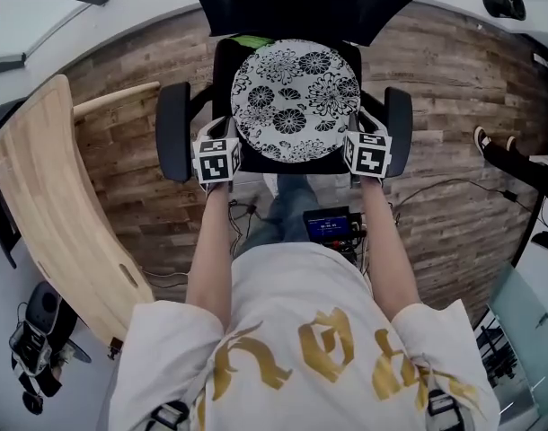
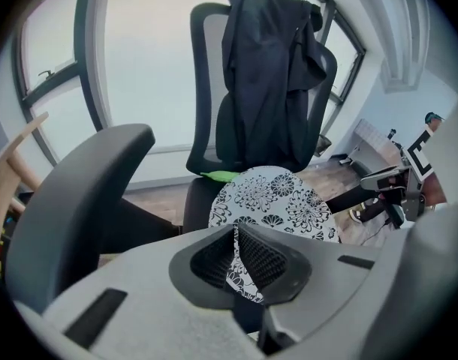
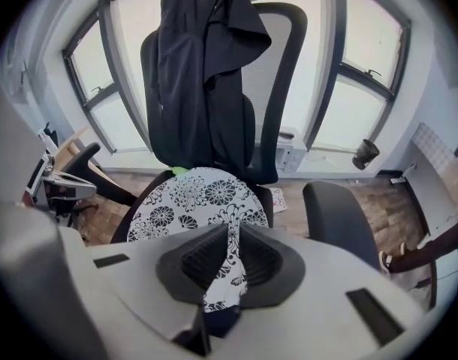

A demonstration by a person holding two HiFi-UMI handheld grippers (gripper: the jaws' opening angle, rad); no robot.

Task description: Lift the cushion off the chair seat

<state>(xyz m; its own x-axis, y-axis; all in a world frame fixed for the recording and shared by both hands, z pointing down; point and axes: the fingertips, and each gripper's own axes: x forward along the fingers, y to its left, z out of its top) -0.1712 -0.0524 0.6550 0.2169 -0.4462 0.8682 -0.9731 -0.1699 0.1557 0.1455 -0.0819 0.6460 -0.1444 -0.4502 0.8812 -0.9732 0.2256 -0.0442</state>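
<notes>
cushion (image 1: 295,100) on chair (image 1: 173,131) seat | left hand-held gripper (image 2: 235,259), right hand-held gripper (image 3: 229,265) both clamped on its near edge | likely light, soft, floppy; grip edge both sides

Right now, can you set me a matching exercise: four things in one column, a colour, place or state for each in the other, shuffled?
1 cushion
2 jacket
3 left claw
4 wooden board

A draped over the chair back
B white with black flowers
C shut on the cushion's edge
D left of the chair, head view

Pairs: 1-B, 2-A, 3-C, 4-D
</notes>
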